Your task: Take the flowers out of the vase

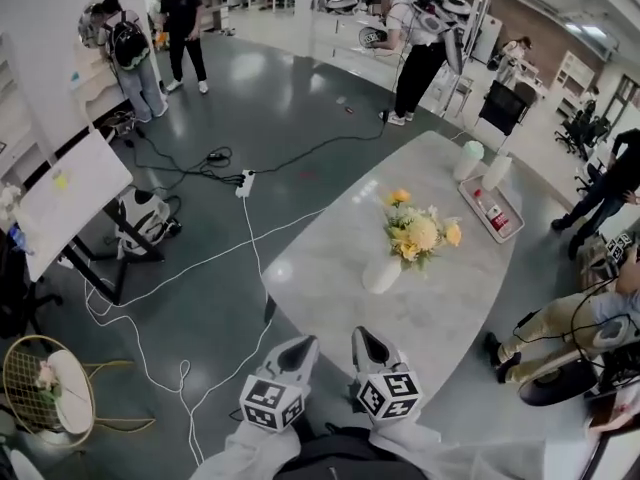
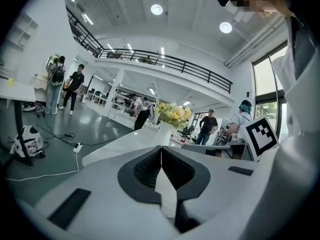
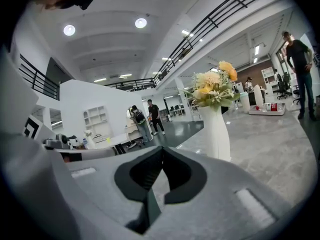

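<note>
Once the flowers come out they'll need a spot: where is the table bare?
The grey marble table is bare from the white vase of yellow flowers to its near edge, and along its left side. It is crowded only at the far right: a loaded white tray and two pale cylinders.

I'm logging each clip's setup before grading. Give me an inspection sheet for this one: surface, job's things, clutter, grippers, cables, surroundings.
Surface: pale marbled table, mostly bare.
Job's things: vase upright on the table; flowers still in it.
Clutter: tray with red items at the far edge; two pale containers beside it.
Grippers: left gripper and right gripper both shut and empty, at the near table edge, short of the vase.
Cables: power strip with white cable and black cable on the floor left of the table.
Surroundings: people standing around; white board and wire chair at left.
</note>
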Available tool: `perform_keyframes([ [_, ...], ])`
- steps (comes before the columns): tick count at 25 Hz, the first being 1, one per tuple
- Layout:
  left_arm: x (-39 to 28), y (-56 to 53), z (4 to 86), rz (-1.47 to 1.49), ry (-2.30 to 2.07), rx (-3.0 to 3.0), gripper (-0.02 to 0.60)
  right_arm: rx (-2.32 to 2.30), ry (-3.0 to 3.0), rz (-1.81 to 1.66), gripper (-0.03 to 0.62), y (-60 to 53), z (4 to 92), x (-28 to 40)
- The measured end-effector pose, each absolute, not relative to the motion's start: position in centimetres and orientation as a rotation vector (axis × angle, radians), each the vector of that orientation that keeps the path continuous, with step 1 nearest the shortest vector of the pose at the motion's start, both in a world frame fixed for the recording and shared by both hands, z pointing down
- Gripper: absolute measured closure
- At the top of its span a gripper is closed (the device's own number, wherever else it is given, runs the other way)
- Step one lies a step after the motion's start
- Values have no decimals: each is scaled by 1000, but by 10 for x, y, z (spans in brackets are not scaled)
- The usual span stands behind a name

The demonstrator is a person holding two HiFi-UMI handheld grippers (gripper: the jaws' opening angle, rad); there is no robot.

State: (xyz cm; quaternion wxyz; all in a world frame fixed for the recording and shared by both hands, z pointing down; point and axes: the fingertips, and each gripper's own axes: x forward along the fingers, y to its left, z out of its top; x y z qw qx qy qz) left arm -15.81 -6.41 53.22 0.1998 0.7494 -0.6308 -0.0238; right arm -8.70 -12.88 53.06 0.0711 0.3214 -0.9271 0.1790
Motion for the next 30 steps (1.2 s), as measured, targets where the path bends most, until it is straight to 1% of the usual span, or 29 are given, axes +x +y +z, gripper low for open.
perform_keyframes([
  [13,-190,-132,527,-46,-1573,2271,578,1248,-2726,524,593,-182,524,-106],
  [21,-204,-167,537,-18,-1486,2334,578,1361,-2697,536,594,-206,534,-115],
  [30,-184,-204,548,2,-1352,2373,578,1467,-2623,571,593,-224,539,-98],
])
